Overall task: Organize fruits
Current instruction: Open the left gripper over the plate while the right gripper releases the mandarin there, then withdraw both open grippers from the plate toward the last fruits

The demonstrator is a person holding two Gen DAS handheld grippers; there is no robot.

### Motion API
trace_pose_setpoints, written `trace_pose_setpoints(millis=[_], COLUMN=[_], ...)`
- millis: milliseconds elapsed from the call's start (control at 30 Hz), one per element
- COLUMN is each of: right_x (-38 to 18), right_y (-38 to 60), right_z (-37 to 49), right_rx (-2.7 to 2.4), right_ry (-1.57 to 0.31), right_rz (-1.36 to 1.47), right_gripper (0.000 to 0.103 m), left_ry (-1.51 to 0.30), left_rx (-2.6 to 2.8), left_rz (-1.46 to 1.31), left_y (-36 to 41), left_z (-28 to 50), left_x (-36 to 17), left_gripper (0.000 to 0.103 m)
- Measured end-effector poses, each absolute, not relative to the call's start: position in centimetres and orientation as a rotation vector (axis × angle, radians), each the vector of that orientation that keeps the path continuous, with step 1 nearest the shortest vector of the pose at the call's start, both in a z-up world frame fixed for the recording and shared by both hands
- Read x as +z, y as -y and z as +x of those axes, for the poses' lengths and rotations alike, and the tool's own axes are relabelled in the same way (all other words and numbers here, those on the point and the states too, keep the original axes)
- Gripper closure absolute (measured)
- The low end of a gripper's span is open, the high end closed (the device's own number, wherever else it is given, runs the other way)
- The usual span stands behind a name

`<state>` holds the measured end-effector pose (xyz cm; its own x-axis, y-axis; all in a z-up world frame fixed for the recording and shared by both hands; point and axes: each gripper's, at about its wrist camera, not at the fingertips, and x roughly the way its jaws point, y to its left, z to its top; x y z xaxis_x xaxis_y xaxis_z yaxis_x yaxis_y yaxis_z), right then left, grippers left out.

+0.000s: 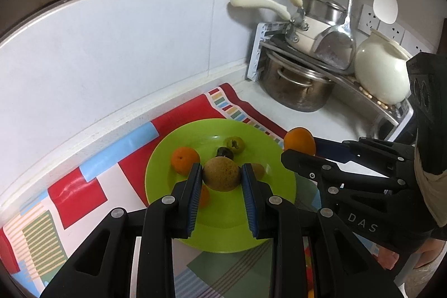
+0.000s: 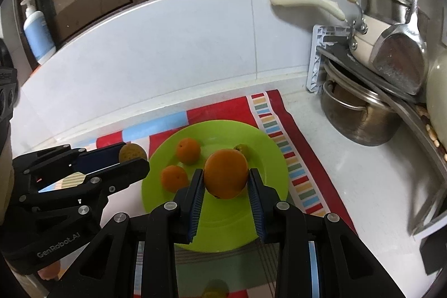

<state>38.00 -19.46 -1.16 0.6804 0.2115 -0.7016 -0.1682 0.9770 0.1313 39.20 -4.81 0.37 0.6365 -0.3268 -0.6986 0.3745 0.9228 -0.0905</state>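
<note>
My left gripper (image 1: 221,180) clamps a brown fruit (image 1: 221,175); my right gripper (image 2: 225,183) clamps an orange (image 2: 225,177). Four fruits, perhaps more, already sit mid-frame on the green plate (image 1: 223,225); these two remain.

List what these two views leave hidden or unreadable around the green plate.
- Left wrist view: a small orange fruit on the green plate is mostly covered by the left gripper.
- Right wrist view: the large orange in the right gripper hides most of the green fruit.
- Bottom edge: a yellowish object is too blurred to name.

Glossy plastic green plate (image 1: 178,141), shiny steel pot (image 1: 296,87), rough-skinned brown fruit (image 1: 222,175)
</note>
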Motion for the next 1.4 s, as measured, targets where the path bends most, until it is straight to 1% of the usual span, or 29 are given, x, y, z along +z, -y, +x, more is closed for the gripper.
trace_pose_setpoints(millis=[600, 833, 867, 933, 967, 1033, 1200, 1333, 1400], right_x=[-5.9, -6.7, -6.8, -6.8, -6.7, -6.5, -5.5, -4.3, -3.5], right_y=[20.4, 20.3, 20.3, 20.3, 20.3, 20.4, 20.8, 21.0, 21.0], right_z=[42.8, 43.8, 43.8, 43.9, 43.9, 43.8, 42.5, 40.9, 39.9], right_rx=[0.205, 0.211, 0.212, 0.215, 0.214, 0.203, 0.189, 0.183, 0.181], right_ry=[-0.885, -0.900, -0.900, -0.899, -0.899, -0.897, -0.880, -0.858, -0.842], right_rz=[0.075, 0.073, 0.078, 0.084, 0.086, 0.087, 0.086, 0.092, 0.092], right_gripper=[0.071, 0.071, 0.071, 0.070, 0.069, 0.059, 0.059, 0.059, 0.059], left_ry=[-0.862, -0.861, -0.857, -0.849, -0.846, -0.835, -0.818, -0.797, -0.786], left_rx=[-0.399, -0.393, -0.389, -0.384, -0.384, -0.377, -0.358, -0.348, -0.340], left_rz=[0.089, 0.099, 0.102, 0.101, 0.097, 0.097, 0.093, 0.085, 0.083], left_y=[5.9, 5.9, 5.9, 5.8, 5.7, 5.5, 5.1, 4.9, 4.8], left_z=[43.7, 44.2, 44.2, 44.1, 44.0, 43.6, 42.3, 40.8, 40.0], left_x=[-4.3, -5.0, -5.0, -4.8, -4.7, -4.3, -3.3, -2.2, -1.6], left_gripper=[0.074, 0.074, 0.072, 0.061, 0.060, 0.059, 0.054, 0.045, 0.043])
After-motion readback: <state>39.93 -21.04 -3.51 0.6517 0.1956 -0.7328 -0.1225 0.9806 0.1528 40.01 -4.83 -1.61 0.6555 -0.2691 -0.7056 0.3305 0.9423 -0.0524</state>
